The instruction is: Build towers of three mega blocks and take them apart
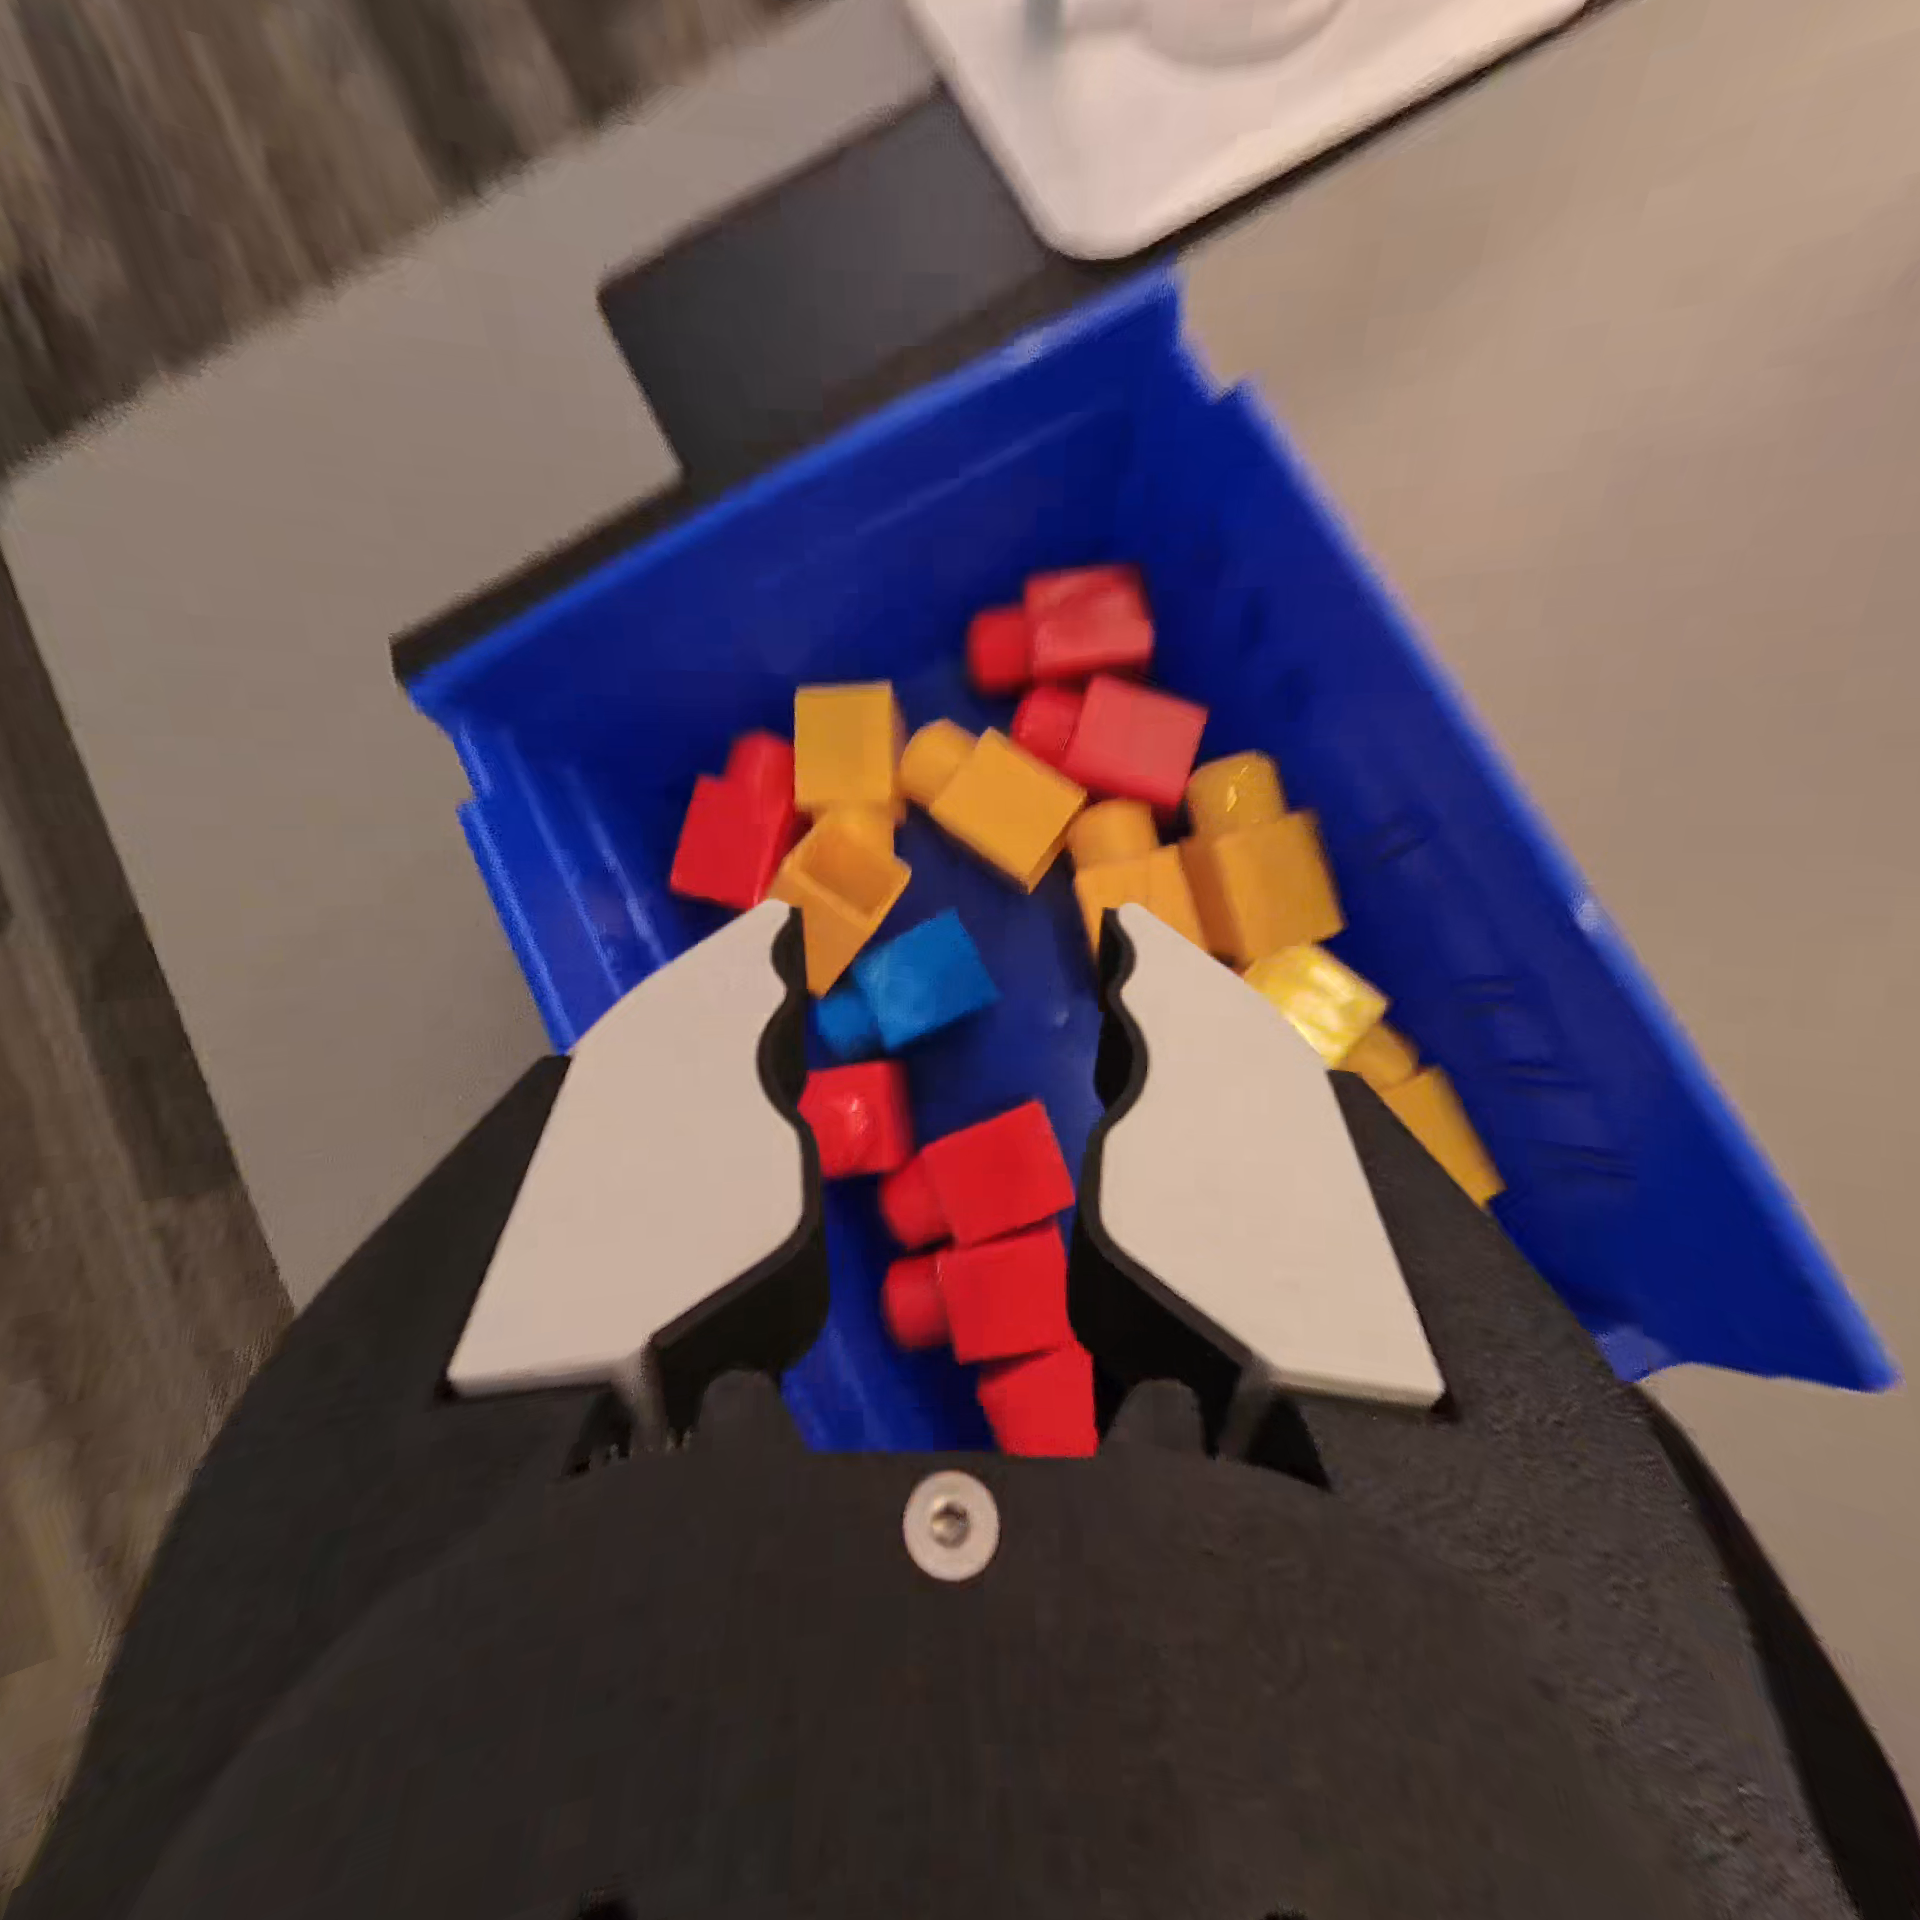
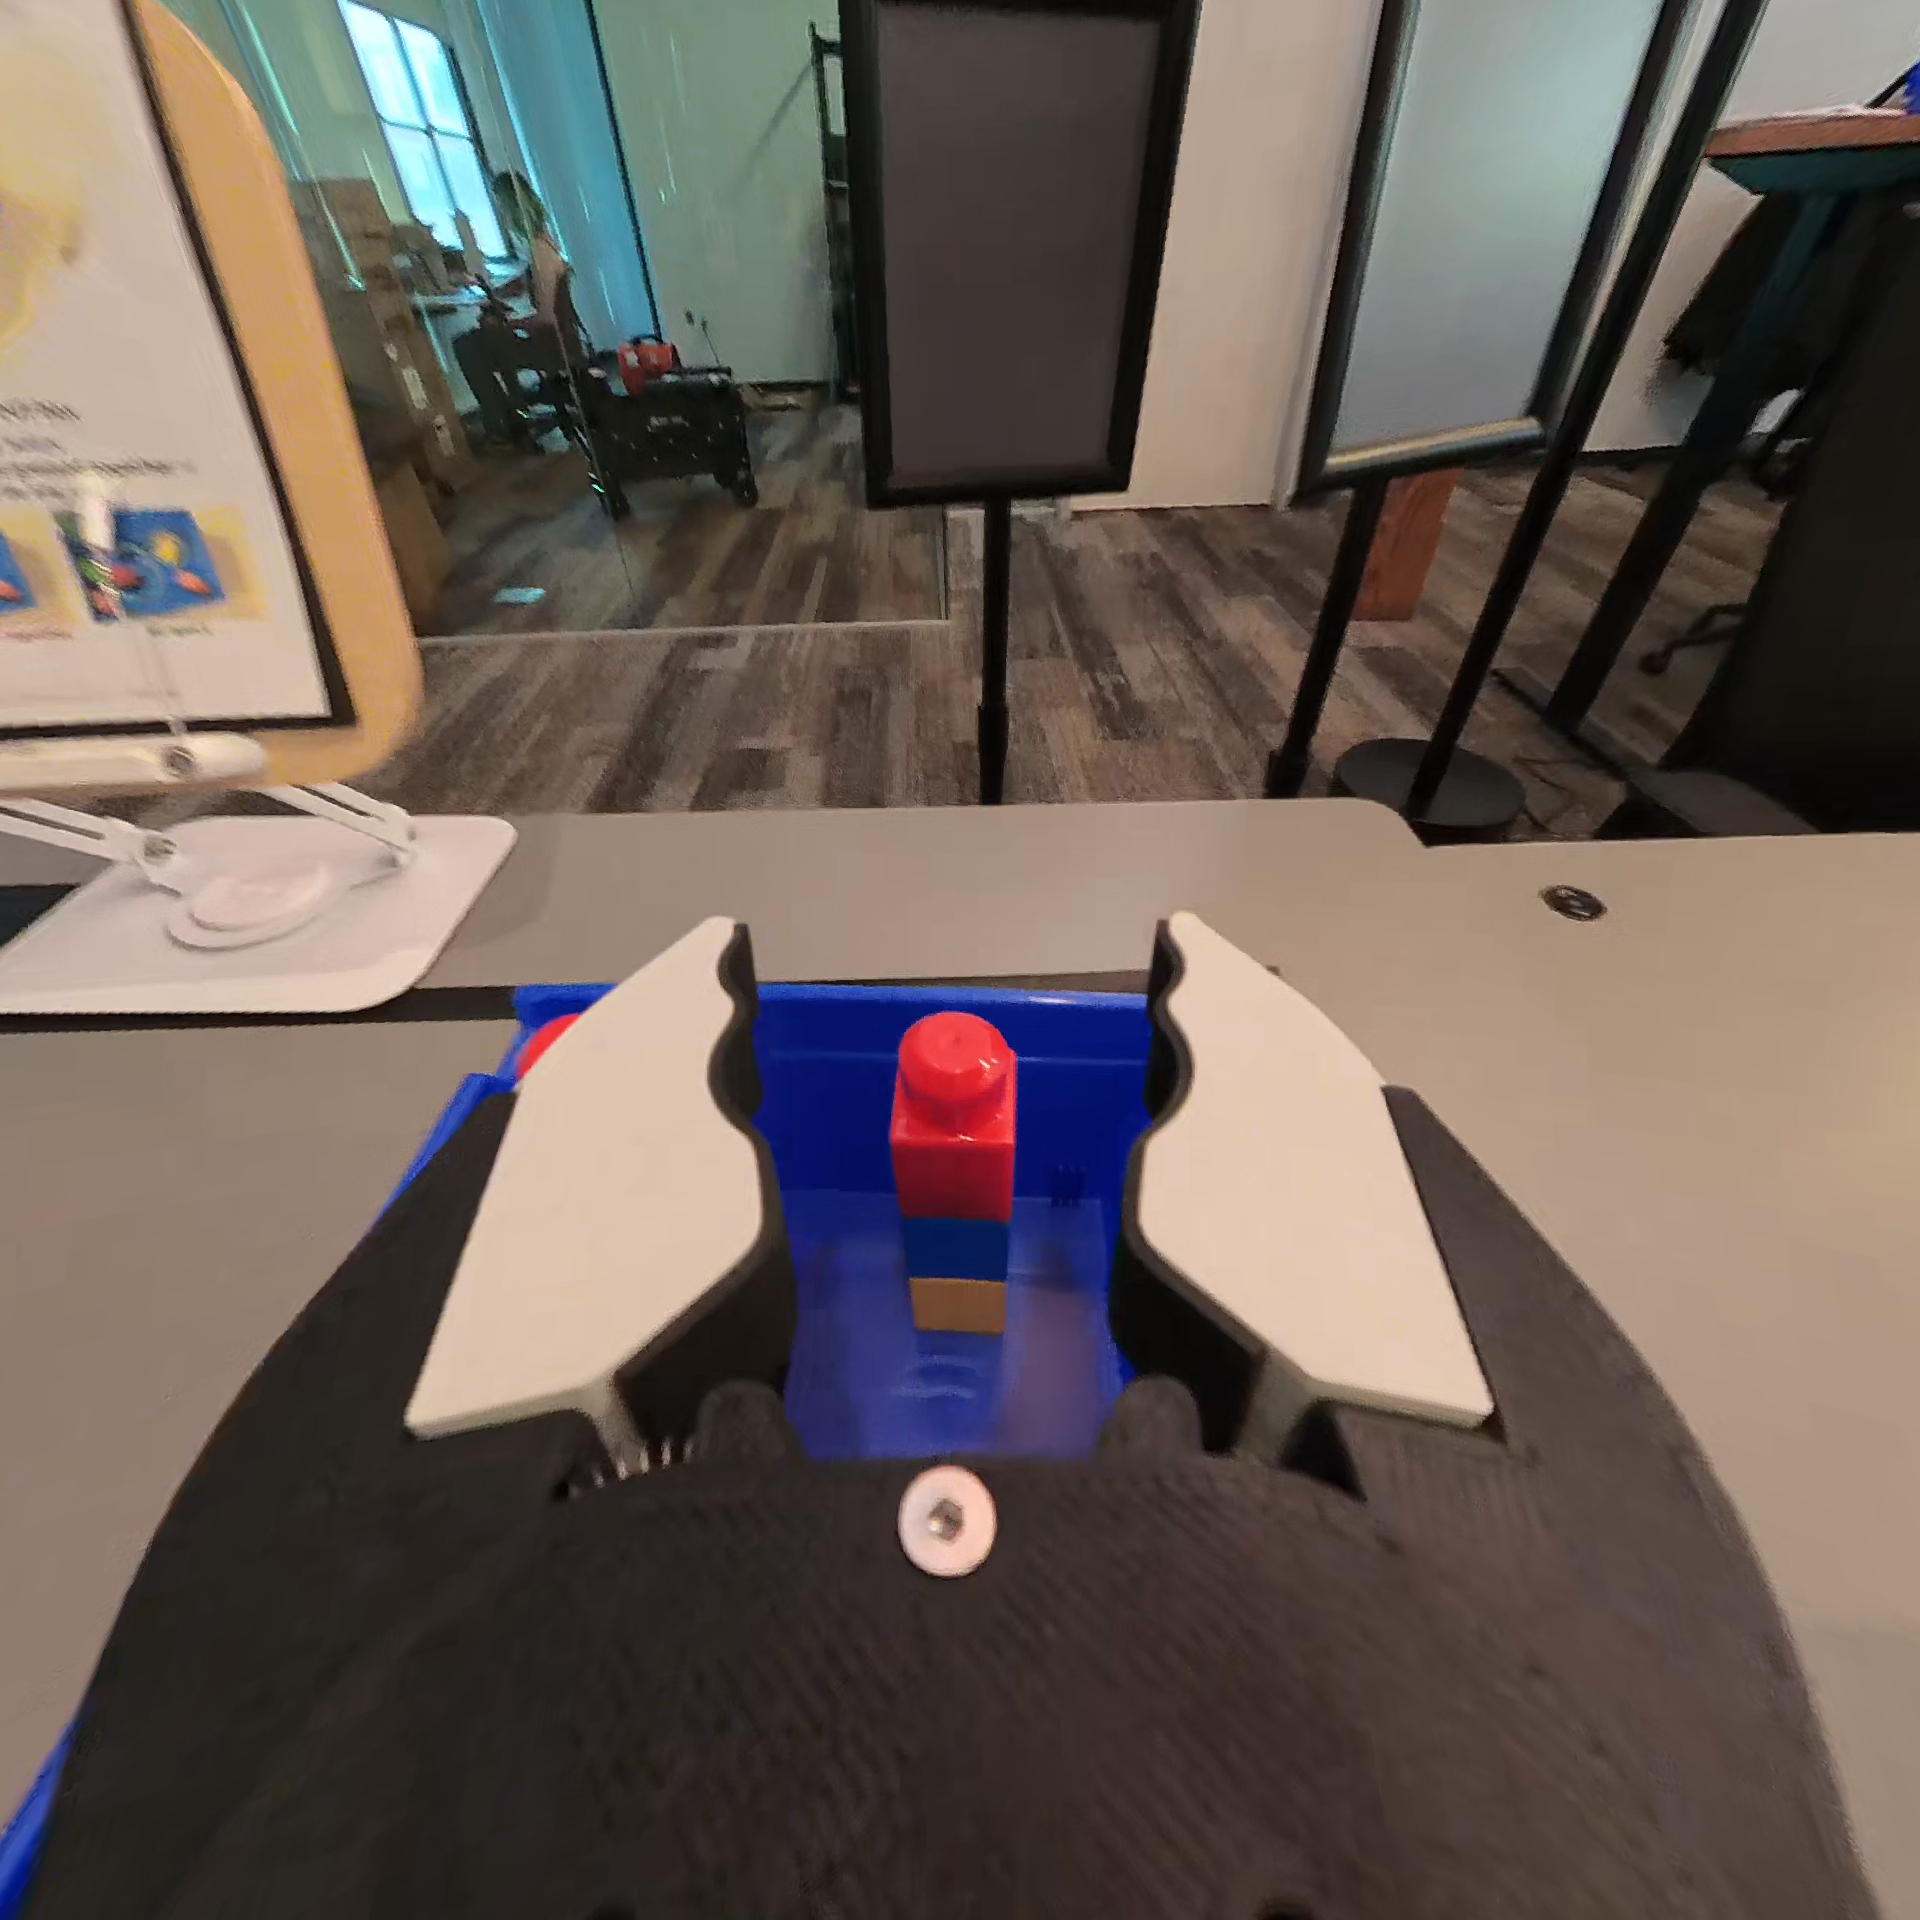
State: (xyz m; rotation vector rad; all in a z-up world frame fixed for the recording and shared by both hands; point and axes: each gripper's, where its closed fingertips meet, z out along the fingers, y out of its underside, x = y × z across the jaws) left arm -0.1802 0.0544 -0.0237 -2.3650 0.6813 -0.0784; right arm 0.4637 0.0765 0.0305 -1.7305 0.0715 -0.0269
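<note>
The left gripper [image 1: 951, 914] is hovering over a blue bin [image 1: 1475, 727] on the grey bench [image 1: 312, 623], its jaws released and grasping nothing, above loose red, yellow and blue blocks [image 1: 914, 992]. The right gripper [image 2: 945, 935] is also standing released, framing without touching a three-block tower [image 2: 953, 1174], red over blue over tan, standing upright in a blue bin [image 2: 831, 1049].

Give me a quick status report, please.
Both tools open, empty. Red-blue-tan tower stands free between right tool. Left tool over loose blocks. Nothing blocking.
</note>
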